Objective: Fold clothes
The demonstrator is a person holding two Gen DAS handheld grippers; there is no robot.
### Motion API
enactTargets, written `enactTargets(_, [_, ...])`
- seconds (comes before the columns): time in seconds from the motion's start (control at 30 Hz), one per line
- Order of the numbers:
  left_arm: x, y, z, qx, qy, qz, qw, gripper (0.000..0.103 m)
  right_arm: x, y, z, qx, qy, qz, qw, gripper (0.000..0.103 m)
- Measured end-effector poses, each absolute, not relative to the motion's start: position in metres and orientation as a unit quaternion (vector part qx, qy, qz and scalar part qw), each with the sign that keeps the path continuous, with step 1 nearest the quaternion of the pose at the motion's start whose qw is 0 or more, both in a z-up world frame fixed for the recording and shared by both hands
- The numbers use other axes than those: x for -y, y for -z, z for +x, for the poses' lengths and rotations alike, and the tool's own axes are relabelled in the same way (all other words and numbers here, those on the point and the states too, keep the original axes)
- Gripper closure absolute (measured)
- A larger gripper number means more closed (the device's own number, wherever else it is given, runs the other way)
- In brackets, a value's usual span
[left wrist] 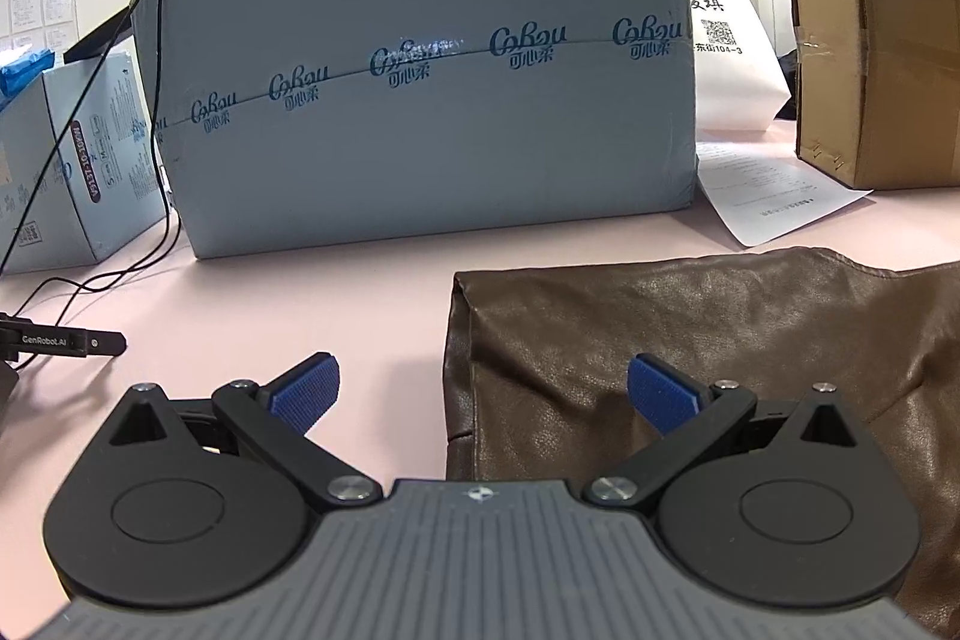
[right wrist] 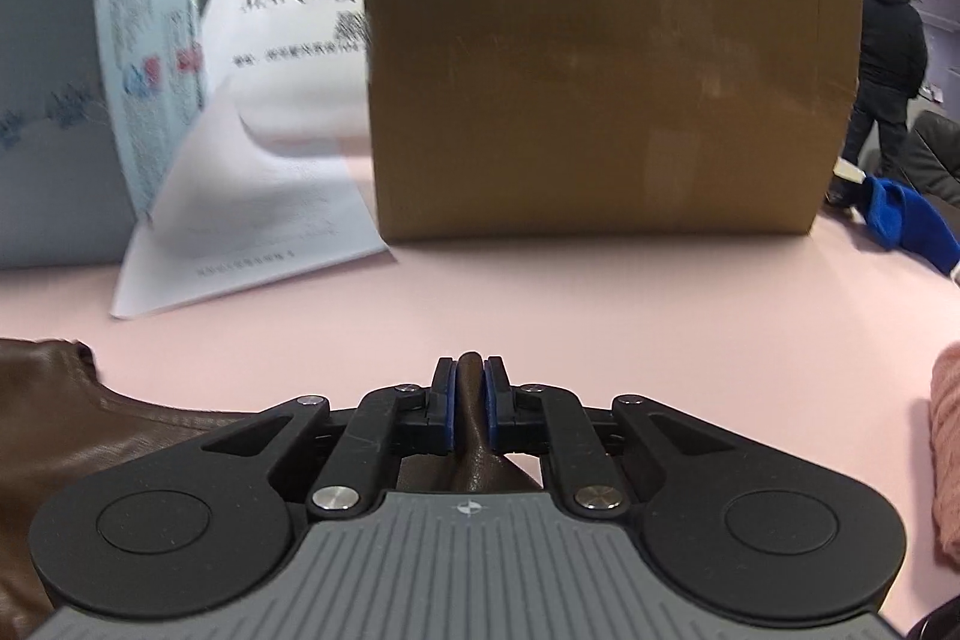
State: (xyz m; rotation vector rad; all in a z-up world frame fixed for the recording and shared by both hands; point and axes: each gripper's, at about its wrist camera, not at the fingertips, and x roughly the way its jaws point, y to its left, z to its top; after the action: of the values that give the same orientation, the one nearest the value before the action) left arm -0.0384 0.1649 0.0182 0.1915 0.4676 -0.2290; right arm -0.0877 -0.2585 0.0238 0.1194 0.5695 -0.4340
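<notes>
A brown leather garment (left wrist: 720, 340) lies folded on the pink table (left wrist: 270, 316), its left edge straight and creased. My left gripper (left wrist: 483, 394) is open and straddles that edge: the left blue pad (left wrist: 306, 391) is over bare table, the right pad (left wrist: 660, 394) over the leather. In the right wrist view the garment (right wrist: 90, 430) spreads off to the lower left. My right gripper (right wrist: 470, 400) is shut on a thin raised fold of the leather, which pokes up between the blue pads.
Behind stand a big grey-blue package (left wrist: 420, 70), a cardboard box (right wrist: 600, 70) and a printed sheet (right wrist: 258, 244). Black cables (left wrist: 90, 280), a black device (left wrist: 60, 342) and a small box (left wrist: 72, 160) lie left. Pink knit cloth (right wrist: 948, 448) lies right; a person (right wrist: 888, 40) stands far off.
</notes>
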Motion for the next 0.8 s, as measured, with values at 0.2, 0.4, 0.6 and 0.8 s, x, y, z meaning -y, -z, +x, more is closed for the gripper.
enactTargets(0.2, [-0.164,-0.017,-0.037,-0.236,0.115,0.096,0.960,0.000,0.260,-0.013,-0.082,-0.290,0.229,0.056,0.927,0.093])
enactTargets(0.4, [-0.164,-0.016,-0.035,-0.242,0.115,0.097,0.959,0.000,0.261,-0.006,-0.079,-0.301,0.250,0.054,0.919,0.082])
enactTargets(0.6, [-0.162,-0.016,-0.035,-0.243,0.116,0.100,0.958,0.000,0.259,-0.011,-0.085,-0.280,0.266,0.045,0.921,0.052])
enactTargets(0.8, [-0.162,-0.015,-0.035,-0.245,0.116,0.100,0.957,0.000,0.245,-0.039,-0.100,-0.204,0.246,0.044,0.946,0.018])
